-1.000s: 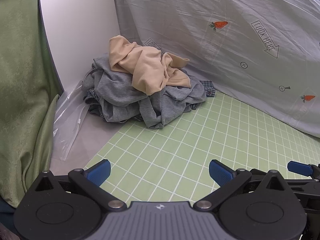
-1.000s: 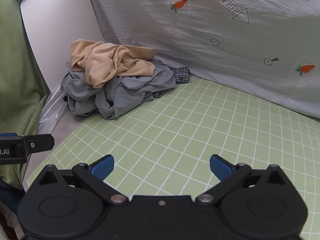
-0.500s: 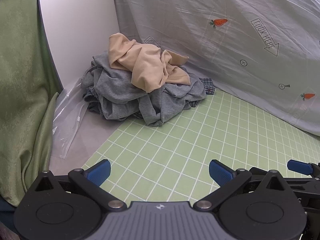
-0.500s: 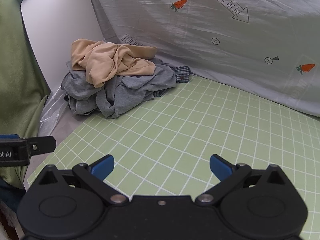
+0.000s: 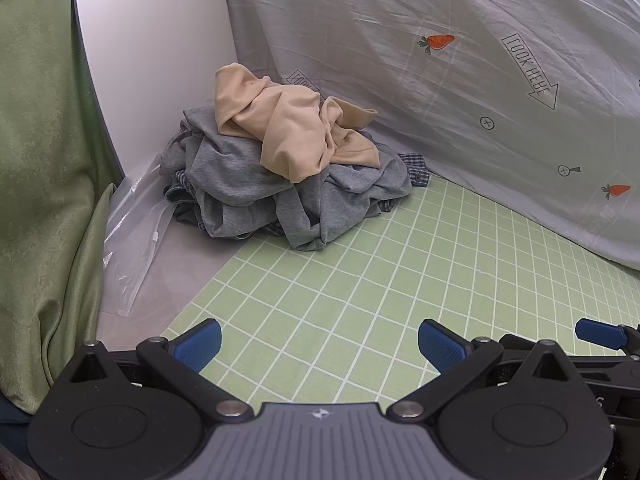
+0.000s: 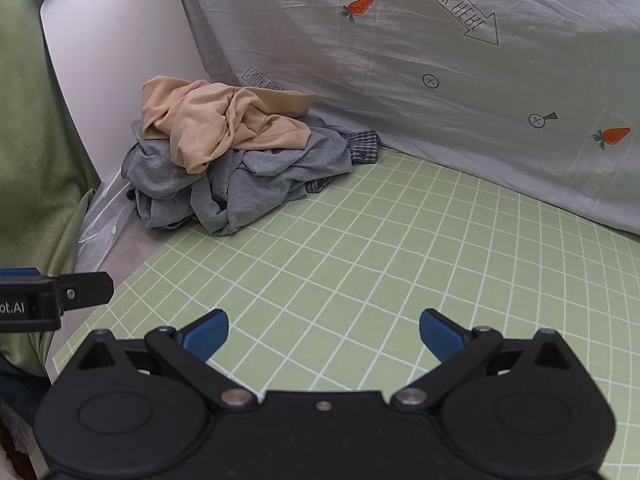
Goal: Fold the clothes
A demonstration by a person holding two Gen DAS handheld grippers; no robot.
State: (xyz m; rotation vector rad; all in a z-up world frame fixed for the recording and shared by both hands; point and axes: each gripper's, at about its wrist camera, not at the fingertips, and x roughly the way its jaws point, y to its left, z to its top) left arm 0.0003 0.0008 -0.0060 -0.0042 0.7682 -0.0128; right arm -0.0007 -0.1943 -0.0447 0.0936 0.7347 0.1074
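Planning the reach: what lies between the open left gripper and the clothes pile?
Only bare green gridded mat between left gripper and pile, in the left wrist view.

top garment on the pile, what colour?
Beige/tan top garment, lying on grey clothes; clearest in the right wrist view.

The checked shirt [image 5: 414, 164] lies mostly buried under the grey garments [image 5: 248, 184], with only a cuffed corner and a few strips poking out, so its full shape cannot be told. How many grey garments make up the heap is unclear from either view. The clear plastic bag [image 5: 132, 240] runs partly beneath the pile. In the left wrist view only one blue fingertip of the right claw [image 5: 600, 332] shows at the frame's right edge. In the right wrist view the left claw [image 6: 52, 296] is cut off by the left edge, its printed label readable only in part.
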